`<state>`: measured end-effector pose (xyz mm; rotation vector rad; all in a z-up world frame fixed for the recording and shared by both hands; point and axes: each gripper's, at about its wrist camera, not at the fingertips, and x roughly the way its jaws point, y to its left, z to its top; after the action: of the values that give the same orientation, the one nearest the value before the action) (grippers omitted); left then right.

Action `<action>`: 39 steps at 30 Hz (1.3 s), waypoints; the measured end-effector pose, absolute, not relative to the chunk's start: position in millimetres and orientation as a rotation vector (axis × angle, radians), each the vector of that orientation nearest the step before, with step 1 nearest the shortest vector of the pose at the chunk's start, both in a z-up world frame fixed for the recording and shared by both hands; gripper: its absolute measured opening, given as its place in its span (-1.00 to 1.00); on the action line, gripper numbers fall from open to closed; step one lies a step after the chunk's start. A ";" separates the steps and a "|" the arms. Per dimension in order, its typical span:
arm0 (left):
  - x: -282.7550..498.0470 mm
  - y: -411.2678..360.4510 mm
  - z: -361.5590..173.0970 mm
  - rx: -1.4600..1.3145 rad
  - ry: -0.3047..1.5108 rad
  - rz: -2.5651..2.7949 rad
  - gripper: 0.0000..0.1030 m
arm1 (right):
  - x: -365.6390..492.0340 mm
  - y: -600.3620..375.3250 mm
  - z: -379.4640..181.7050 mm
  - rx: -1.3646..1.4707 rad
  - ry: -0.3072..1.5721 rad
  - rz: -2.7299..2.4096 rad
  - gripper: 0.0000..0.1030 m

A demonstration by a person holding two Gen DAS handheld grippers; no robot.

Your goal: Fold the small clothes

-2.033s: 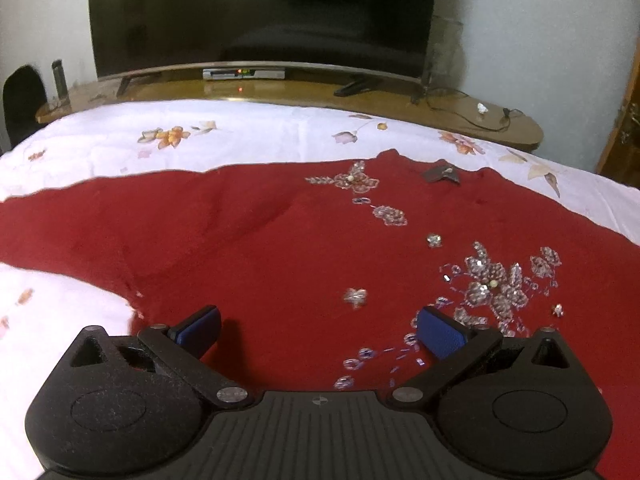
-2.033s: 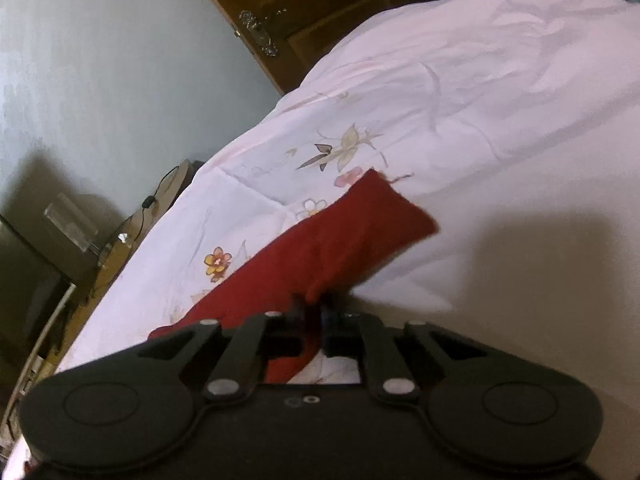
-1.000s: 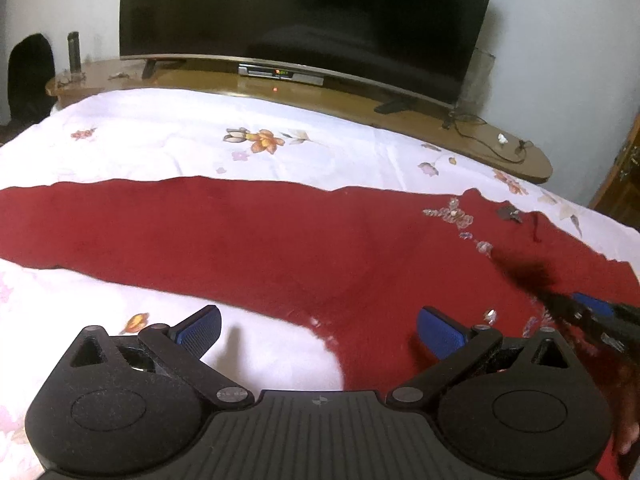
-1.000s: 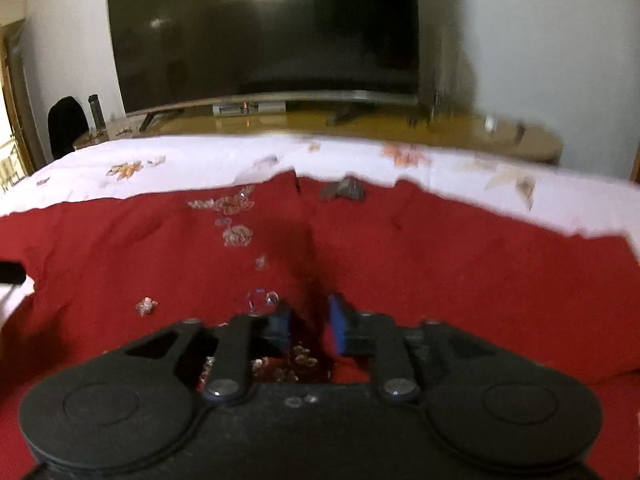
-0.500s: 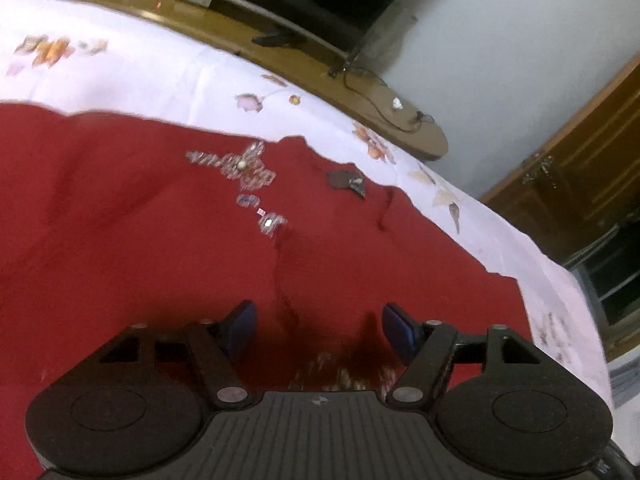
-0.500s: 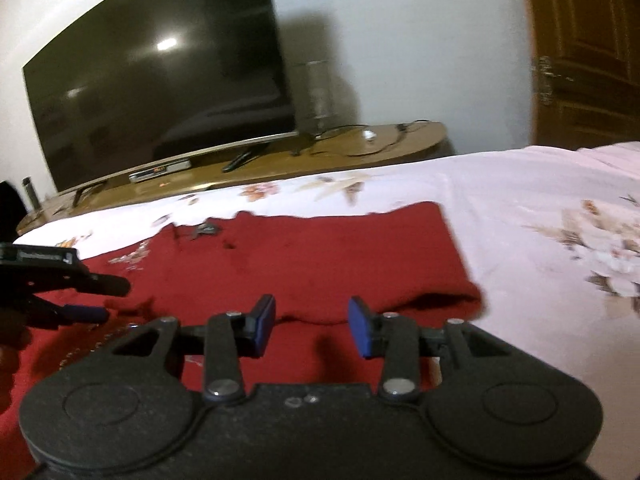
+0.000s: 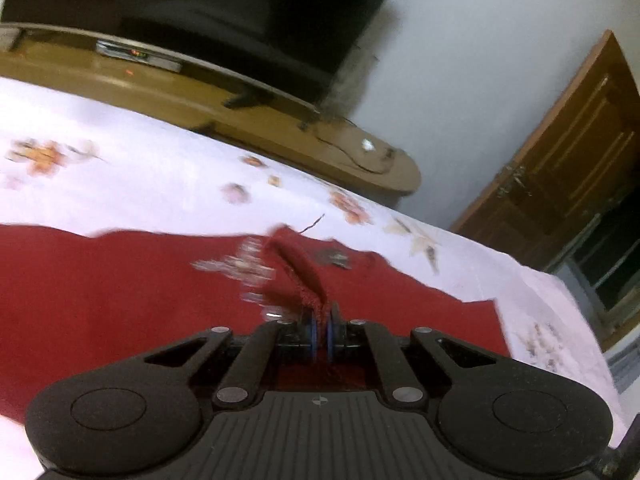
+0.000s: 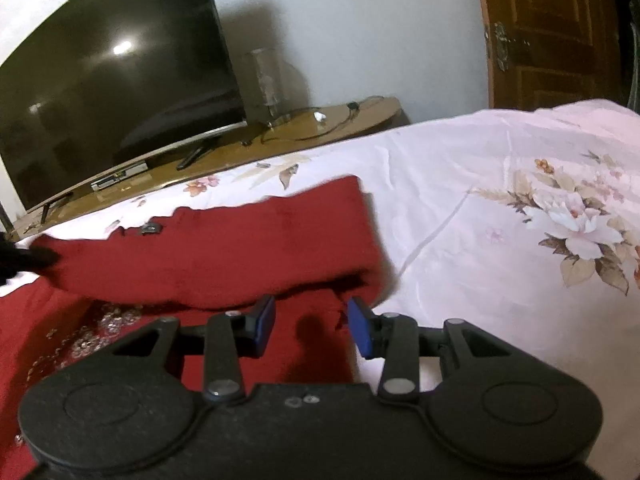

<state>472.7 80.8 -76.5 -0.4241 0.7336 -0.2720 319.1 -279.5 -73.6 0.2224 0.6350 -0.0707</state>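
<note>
Floral bedsheet (image 8: 460, 208) carries red top (image 7: 120, 300), spread across bed's middle. Left claw (image 7: 321, 334), wide open a second ago, now clenched on raised fabric ridge: fold likely starting. Right claw (image 8: 311, 326) released, hovering over sleeve (image 8: 240, 252).

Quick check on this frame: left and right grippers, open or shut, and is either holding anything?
Left gripper: shut on a fold of the red garment.
Right gripper: open over the garment, holding nothing.

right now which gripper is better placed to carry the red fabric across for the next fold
Left. The left gripper is shut on a pinched ridge of the red garment; the right gripper is open over it, gripping nothing.
</note>
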 end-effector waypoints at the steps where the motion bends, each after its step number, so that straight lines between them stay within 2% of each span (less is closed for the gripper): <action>1: 471.7 91.0 -79.4 -0.418 0.742 -0.258 -0.92 | 323.0 -280.4 -76.3 0.228 0.643 -0.073 -0.20; 6: 475.2 125.9 -115.4 -0.434 0.836 -0.179 -0.92 | 340.4 -284.5 -94.3 0.243 0.698 -0.091 -0.21; 13: 472.7 130.3 -130.3 -0.431 0.833 -0.173 -0.92 | 343.8 -283.2 -96.8 0.230 0.712 -0.084 -0.19; 18: 475.4 127.7 -135.9 -0.416 0.840 -0.181 -0.92 | 337.1 -284.5 -69.4 0.232 0.564 0.020 -0.07; 22: 473.4 130.2 -138.8 -0.435 0.824 -0.187 -0.92 | 387.9 -299.2 -74.5 0.295 0.603 0.054 -0.07; 26: 472.7 128.9 -139.7 -0.430 0.814 -0.182 -0.92 | 442.7 -321.7 -103.2 0.417 0.732 0.059 -0.03; 27: 471.8 128.1 -138.1 -0.423 0.808 -0.178 -0.92 | 445.4 -321.6 -104.9 0.411 0.720 0.075 -0.10; 28: 469.7 128.2 -135.2 -0.421 0.788 -0.174 -0.92 | 446.8 -318.8 -104.8 0.382 0.725 0.095 -0.67; 29: 465.9 128.8 -130.9 -0.421 0.753 -0.170 -0.92 | 447.1 -315.0 -102.6 0.348 0.734 0.113 -0.83; 32: 463.1 127.9 -129.9 -0.371 0.743 -0.110 -0.92 | 431.9 -312.5 -84.7 0.282 0.647 0.075 -0.85; 35: 463.1 124.6 -141.1 -0.343 0.750 -0.106 -0.92 | 436.9 -307.1 -105.3 0.209 0.713 0.028 -0.84; 39: 463.7 128.7 -138.1 -0.368 0.757 -0.111 -0.92 | 434.3 -306.8 -105.1 0.213 0.692 0.025 -0.81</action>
<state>463.7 128.7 -138.1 -0.3678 0.7574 -0.1108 434.3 -306.8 -105.1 0.2128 0.6917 0.0253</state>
